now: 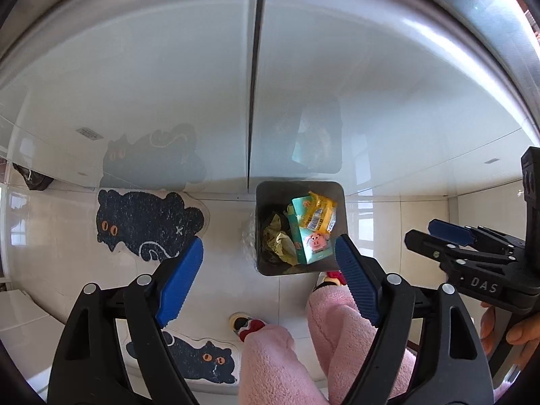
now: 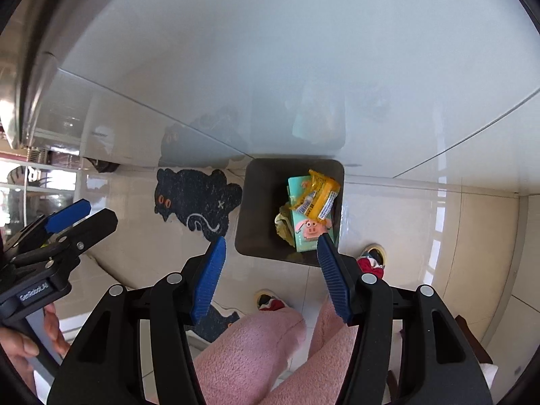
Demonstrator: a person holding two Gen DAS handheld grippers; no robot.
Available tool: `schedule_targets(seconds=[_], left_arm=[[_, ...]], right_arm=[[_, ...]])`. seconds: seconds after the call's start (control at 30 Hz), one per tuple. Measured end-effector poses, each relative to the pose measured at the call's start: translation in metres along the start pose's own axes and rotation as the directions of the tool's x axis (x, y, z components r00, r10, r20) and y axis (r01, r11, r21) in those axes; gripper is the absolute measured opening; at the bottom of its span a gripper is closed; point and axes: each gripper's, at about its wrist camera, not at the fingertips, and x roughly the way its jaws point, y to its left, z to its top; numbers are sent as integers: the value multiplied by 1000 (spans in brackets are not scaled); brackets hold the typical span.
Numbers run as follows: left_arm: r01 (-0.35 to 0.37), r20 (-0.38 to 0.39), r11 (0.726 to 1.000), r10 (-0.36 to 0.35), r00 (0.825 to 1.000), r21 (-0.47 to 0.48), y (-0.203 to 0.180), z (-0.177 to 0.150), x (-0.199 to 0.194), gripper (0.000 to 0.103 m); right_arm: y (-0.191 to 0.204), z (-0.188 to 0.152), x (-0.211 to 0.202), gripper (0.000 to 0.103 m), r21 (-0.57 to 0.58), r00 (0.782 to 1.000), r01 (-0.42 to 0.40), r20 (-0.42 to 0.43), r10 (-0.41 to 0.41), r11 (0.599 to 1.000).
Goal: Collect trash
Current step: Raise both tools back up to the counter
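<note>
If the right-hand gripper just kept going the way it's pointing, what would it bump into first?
Most likely the trash bin on the floor. The right gripper is open and empty, aimed down at the bin's near rim, with the pig-printed carton and yellow wrapper inside. Depth is hard to judge.

Left gripper (image 1: 268, 281): jaws spread wide, nothing between the blue pads (image 1: 179, 287), aimed downward. Right gripper (image 2: 268, 278): likewise spread wide, nothing held, aimed downward beside the left. Bare fingers (image 2: 23, 341) wrapped round the left handle. Legs in pink fleece (image 2: 249, 354) below both tools.
</note>
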Motion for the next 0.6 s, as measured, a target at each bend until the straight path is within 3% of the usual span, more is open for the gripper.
schedule_targets(seconds=[0.17, 0.27, 0.43, 0.6], left_arm=[[47, 77, 998, -50, 996, 41, -21, 3, -54, 82], [72, 137, 995, -80, 987, 63, -36, 11, -88, 83], [104, 248, 988, -128, 960, 110, -62, 33, -141, 86], [100, 338, 984, -144, 930, 144, -84, 65, -172, 86]], right_arm=[[-5, -9, -84, 58, -11, 992, -12, 129, 13, 1000], [-5, -11, -137, 58, -36, 973, -13, 230, 21, 999], [-4, 1, -206, 58, -57, 925, -25, 378, 45, 998], [-12, 39, -240, 58, -41, 895, -41, 442, 55, 998]])
